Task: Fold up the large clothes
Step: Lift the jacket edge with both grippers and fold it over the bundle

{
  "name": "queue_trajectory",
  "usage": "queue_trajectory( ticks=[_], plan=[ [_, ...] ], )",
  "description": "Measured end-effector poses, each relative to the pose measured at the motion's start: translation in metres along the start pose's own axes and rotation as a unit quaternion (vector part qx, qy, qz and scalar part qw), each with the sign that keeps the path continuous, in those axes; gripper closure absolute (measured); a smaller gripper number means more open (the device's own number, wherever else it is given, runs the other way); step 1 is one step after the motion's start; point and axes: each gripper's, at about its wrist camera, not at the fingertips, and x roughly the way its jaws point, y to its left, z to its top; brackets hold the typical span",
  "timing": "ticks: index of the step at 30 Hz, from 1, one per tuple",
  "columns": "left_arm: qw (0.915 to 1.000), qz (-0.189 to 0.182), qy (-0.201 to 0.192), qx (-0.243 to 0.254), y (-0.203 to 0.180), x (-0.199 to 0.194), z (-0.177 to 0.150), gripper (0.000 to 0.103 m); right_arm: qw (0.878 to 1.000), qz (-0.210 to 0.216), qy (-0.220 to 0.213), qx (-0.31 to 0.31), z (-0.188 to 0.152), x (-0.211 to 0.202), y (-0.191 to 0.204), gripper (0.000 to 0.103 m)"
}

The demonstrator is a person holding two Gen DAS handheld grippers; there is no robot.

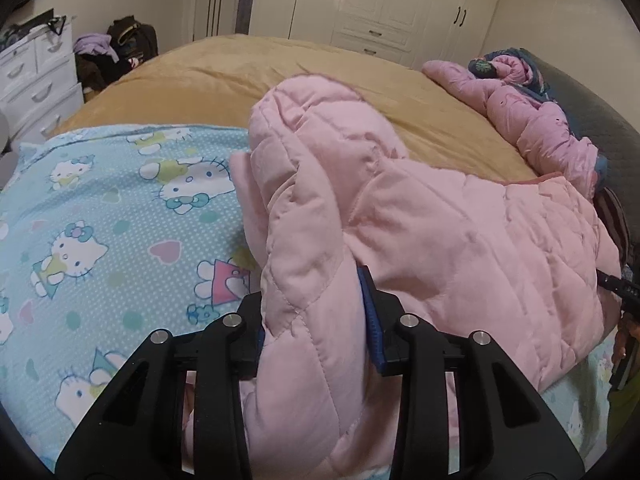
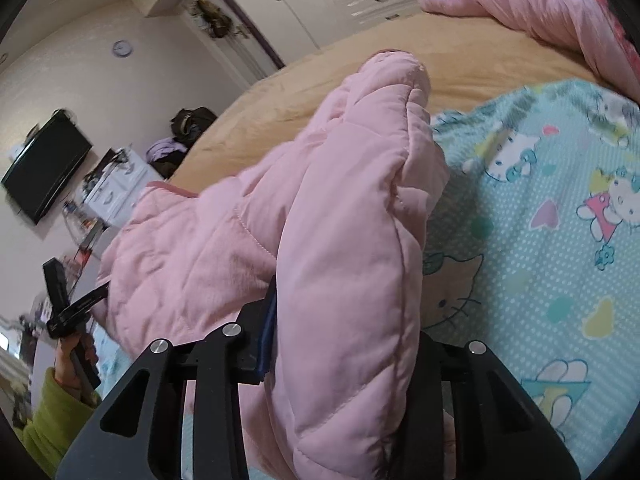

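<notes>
Both claws clamped on the pink quilted jacket (image 1: 420,216): left claw (image 1: 316,320) and right claw (image 2: 344,336) each pinch a padded fold, lifted off the bed's (image 1: 224,76) cartoon-print sheet (image 1: 100,216) near the front edge. Looks like the carry-over step of a fold; next, move both together and lay it flat before releasing.

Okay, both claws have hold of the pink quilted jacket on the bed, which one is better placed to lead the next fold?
Neither clearly. The left claw and right claw each clamp a bunched part of the pink jacket, so both probably should move together.
</notes>
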Motion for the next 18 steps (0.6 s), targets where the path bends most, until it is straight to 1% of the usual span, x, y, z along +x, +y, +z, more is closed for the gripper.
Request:
queue_trajectory(
  ticks=[1, 2, 3, 5, 6, 7, 9, 10, 12, 13, 15, 16, 17, 18],
  plan=[
    [1.0000, -0.002, -0.003, 0.001, -0.001, -0.006, -0.002, 0.077, 1.000, 0.003, -0.001, -0.003, -0.001, -0.004, 0.003, 0.069],
    [1.0000, -0.006, -0.006, 0.004, -0.003, -0.011, -0.004, 0.090, 1.000, 0.006, -0.001, -0.009, -0.003, -0.008, 0.007, 0.069],
    [0.9996, -0.024, -0.014, 0.009, -0.007, -0.020, -0.006, 0.092, 1.000, 0.010, -0.003, -0.016, -0.006, -0.012, 0.012, 0.069],
    [0.9992, -0.010, -0.020, 0.032, -0.015, -0.030, -0.010, 0.092, 0.999, 0.015, -0.008, -0.028, -0.011, -0.018, 0.024, 0.069],
    [0.9987, 0.000, -0.017, 0.047, -0.020, -0.030, -0.014, 0.092, 0.999, 0.008, -0.007, -0.035, -0.015, -0.022, 0.024, 0.069],
    [0.9987, 0.004, -0.011, 0.050, -0.020, -0.029, -0.016, 0.092, 0.999, 0.004, -0.006, -0.040, -0.017, -0.021, 0.027, 0.069],
    [0.9993, 0.010, -0.006, 0.036, -0.011, -0.028, -0.019, 0.092, 0.999, 0.004, -0.004, -0.039, -0.020, -0.022, 0.028, 0.069],
    [0.9999, 0.003, -0.010, 0.011, 0.002, -0.028, -0.020, 0.091, 0.999, -0.005, -0.002, -0.044, -0.021, -0.020, 0.027, 0.070],
    [0.9998, 0.002, -0.015, -0.014, 0.022, -0.025, -0.018, 0.083, 0.999, -0.013, 0.004, -0.042, -0.021, -0.015, 0.024, 0.070],
    [0.9998, 0.009, -0.008, -0.016, 0.029, -0.020, -0.018, 0.079, 0.999, -0.019, 0.007, -0.039, -0.021, -0.012, 0.020, 0.070],
    [0.9997, 0.020, 0.009, -0.013, 0.040, -0.006, -0.017, 0.061, 0.999, -0.023, 0.012, -0.024, -0.024, -0.007, 0.013, 0.070],
    [0.9996, 0.019, 0.018, -0.013, 0.044, 0.000, -0.017, 0.058, 0.999, -0.024, 0.014, -0.019, -0.025, -0.005, 0.010, 0.070],
    [0.9994, 0.017, 0.025, -0.016, 0.050, 0.007, -0.017, 0.051, 0.999, -0.029, 0.019, -0.013, -0.025, -0.001, 0.006, 0.070],
    [0.9993, 0.014, 0.028, -0.019, 0.054, 0.013, -0.017, 0.040, 0.999, -0.033, 0.025, -0.008, -0.027, 0.004, 0.001, 0.070]
  ],
)
